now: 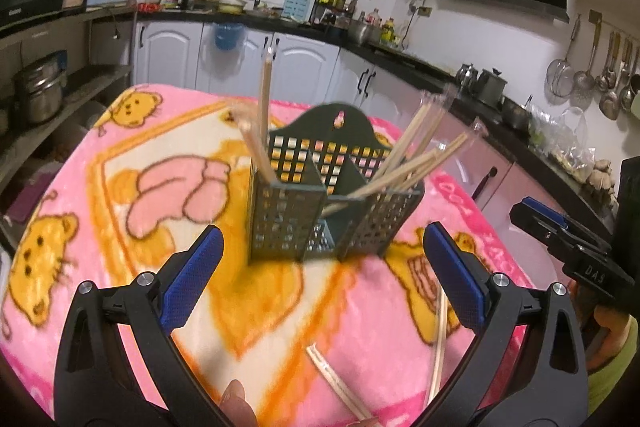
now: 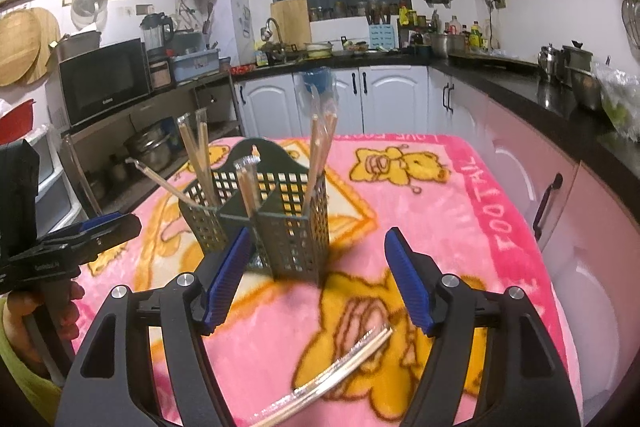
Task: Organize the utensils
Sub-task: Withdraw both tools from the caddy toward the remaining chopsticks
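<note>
A dark green perforated utensil caddy (image 1: 288, 219) (image 2: 296, 239) stands upright on a pink cartoon-bear blanket (image 1: 120, 195) (image 2: 420, 211). Several wrapped chopsticks (image 1: 408, 163) (image 2: 320, 147) lean out of its compartments. More wrapped chopsticks lie loose on the blanket, one pair (image 1: 336, 383) and another (image 1: 440, 339) in the left wrist view, a shiny bundle (image 2: 344, 363) in the right wrist view. My left gripper (image 1: 324, 267) hangs open just in front of the caddy, above the loose pairs. My right gripper (image 2: 318, 279) (image 1: 528, 213) is open too, near the caddy's front corner and over the bundle. Neither holds anything.
Kitchen cabinets and a black counter (image 2: 520, 83) run behind and to the right of the table. Shelves with pots (image 1: 40, 95) and a microwave (image 2: 104, 83) stand to the left. My left gripper (image 2: 120, 225) shows at the left edge of the right wrist view, held by a hand (image 2: 48, 311).
</note>
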